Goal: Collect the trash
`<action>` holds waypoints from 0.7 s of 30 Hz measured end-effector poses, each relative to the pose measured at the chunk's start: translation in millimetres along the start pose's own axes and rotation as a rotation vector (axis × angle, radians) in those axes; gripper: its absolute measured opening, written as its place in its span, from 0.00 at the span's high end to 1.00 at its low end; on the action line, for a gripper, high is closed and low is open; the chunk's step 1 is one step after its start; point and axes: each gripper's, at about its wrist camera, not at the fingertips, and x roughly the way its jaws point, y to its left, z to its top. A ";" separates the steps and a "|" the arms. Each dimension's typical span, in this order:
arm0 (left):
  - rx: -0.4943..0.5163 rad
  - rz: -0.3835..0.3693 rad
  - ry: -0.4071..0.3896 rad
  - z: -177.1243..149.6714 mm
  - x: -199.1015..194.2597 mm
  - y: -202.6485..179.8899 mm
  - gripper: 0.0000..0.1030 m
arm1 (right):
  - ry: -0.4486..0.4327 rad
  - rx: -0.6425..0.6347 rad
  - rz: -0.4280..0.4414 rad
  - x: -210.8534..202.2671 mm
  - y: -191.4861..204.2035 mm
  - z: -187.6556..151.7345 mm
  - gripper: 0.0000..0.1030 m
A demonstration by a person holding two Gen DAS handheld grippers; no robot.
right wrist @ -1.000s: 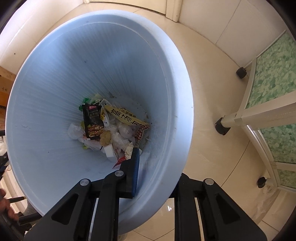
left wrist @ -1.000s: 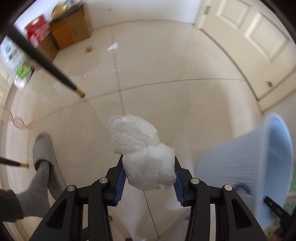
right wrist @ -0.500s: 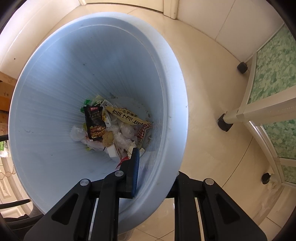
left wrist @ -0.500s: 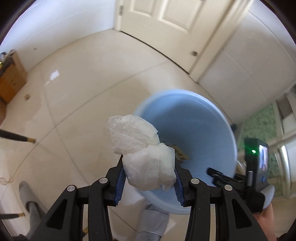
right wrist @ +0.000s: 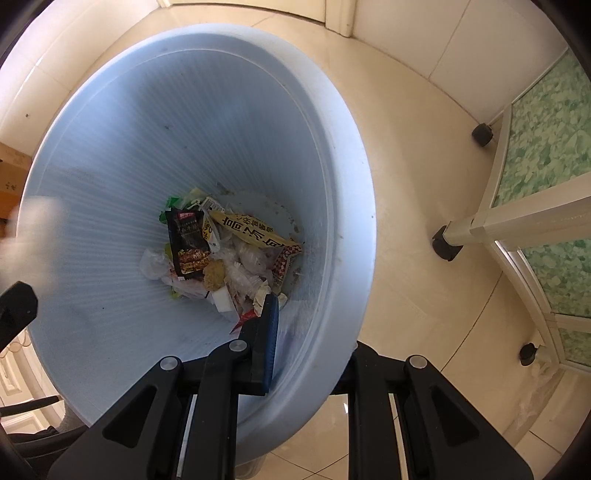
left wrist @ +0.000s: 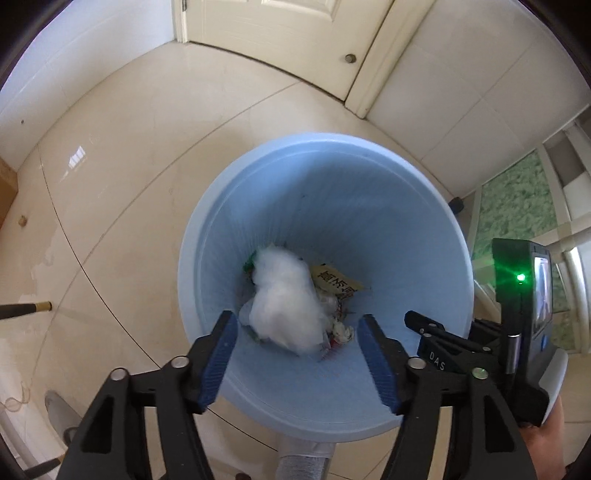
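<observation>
The white plastic wad (left wrist: 286, 301) is a crumpled, puffy lump of thin film, blurred at its edges, seen inside the mouth of the pale blue bin (left wrist: 436, 236) and above the litter at the bottom. That litter includes a yellow wrapper (right wrist: 251, 230) with dark printed characters, a black snack packet (right wrist: 186, 240) and assorted clear and white scraps.

The left wrist view looks straight down into the bin and shows the wad whole; it also shows a cream door (left wrist: 280, 22), the tiled floor (left wrist: 122, 162) and the other handheld device (left wrist: 517, 332) with a green light at the right edge. The right wrist view shows the bottom litter sharply, uncovered — the wad appears there only as a pale smear (right wrist: 33, 236) at the far left, by the bin's rim (too blurred to make out any shape). That view alone shows a green patterned glass panel (right wrist: 546, 140) and a frame on black castors.

The left tongs (left wrist: 297, 356) are spreading, their blue pads well clear of the wad on either side; the wad sits between and beyond them, touching neither. The right tongs (right wrist: 310, 339) are clamped on the bin's wall, one pad inside and the other outside the rim.
</observation>
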 end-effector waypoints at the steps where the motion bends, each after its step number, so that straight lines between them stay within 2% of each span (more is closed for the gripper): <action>1: 0.008 0.032 0.001 -0.6 3.2 7.6 0.27 | 0.003 0.000 -0.001 0.1 0.5 0.0 0.85; 4: 0.020 0.091 -0.011 -10.1 11.9 47.0 0.25 | 0.017 -0.007 -0.017 1.5 2.5 1.9 0.80; 6: 0.009 0.127 -0.020 -15.1 12.0 62.8 0.25 | 0.003 0.003 -0.028 -1.6 1.9 1.8 0.43; 7: -0.001 0.138 -0.026 -16.4 11.6 71.3 0.23 | -0.013 0.013 -0.025 -5.4 1.0 1.3 0.14; 8: -0.011 0.147 -0.028 -16.5 12.8 72.4 0.22 | -0.035 0.014 -0.025 -11.1 0.7 0.6 0.07; 11: -0.034 0.173 -0.049 -20.0 5.7 101.4 0.17 | -0.051 0.004 -0.032 -24.1 1.6 -1.0 0.03; 15: -0.057 0.210 -0.051 -17.7 -11.5 114.2 0.15 | -0.082 -0.011 -0.024 -53.3 -0.6 -0.3 0.00; 21: -0.081 0.232 -0.139 -9.4 -49.6 174.9 0.09 | -0.173 -0.034 -0.004 -130.2 -8.4 7.5 0.00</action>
